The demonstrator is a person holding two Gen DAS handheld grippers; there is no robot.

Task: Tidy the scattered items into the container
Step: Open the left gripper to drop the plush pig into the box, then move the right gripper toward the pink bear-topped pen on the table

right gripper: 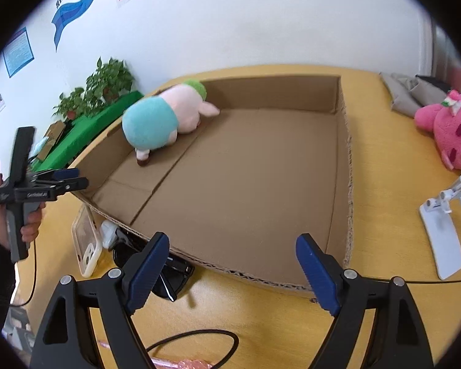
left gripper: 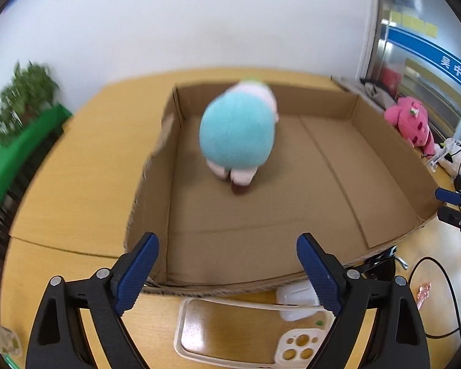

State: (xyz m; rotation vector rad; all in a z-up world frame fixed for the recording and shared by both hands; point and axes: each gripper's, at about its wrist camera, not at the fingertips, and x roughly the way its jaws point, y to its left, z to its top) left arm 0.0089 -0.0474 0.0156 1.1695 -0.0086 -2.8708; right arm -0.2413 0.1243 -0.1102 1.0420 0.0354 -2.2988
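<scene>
Shallow cardboard box (left gripper: 384, 166) on a yellow wooden table (left gripper: 76, 184), top open, floor mostly bare. Inside, near the far left corner, a plush toy (left gripper: 238, 132) with a teal body, pale pink head and green cap (blurred in the left wrist view, sharper from the right wrist at (right gripper: 159, 120)), tipped forward with its feet on the box floor; touching the left wall or just beside it, cannot tell which. Left gripper (left gripper: 227, 273) spread wide at the near edge of the box, nothing between its blue pads (left gripper: 138, 273); seen side-on from the right wrist camera at (right gripper: 63, 178), gripped by a hand (right gripper: 30, 224). Right gripper (right gripper: 233, 273) likewise spread wide and empty, poised over the near rim of the box, blue pads (right gripper: 316, 273) apart. Outside the box, against its near wall: a clear phone case (left gripper: 246, 332), a white charger (left gripper: 295, 298) just beside it, and black sunglasses (right gripper: 169, 273) lying close under the right gripper's left finger. Pink plush (right gripper: 448, 129) on the table to the right of the box, well apart from it, with a white phone stand (right gripper: 442, 236) nearer. Black cable (right gripper: 193, 338) looping across the table in the foreground.
</scene>
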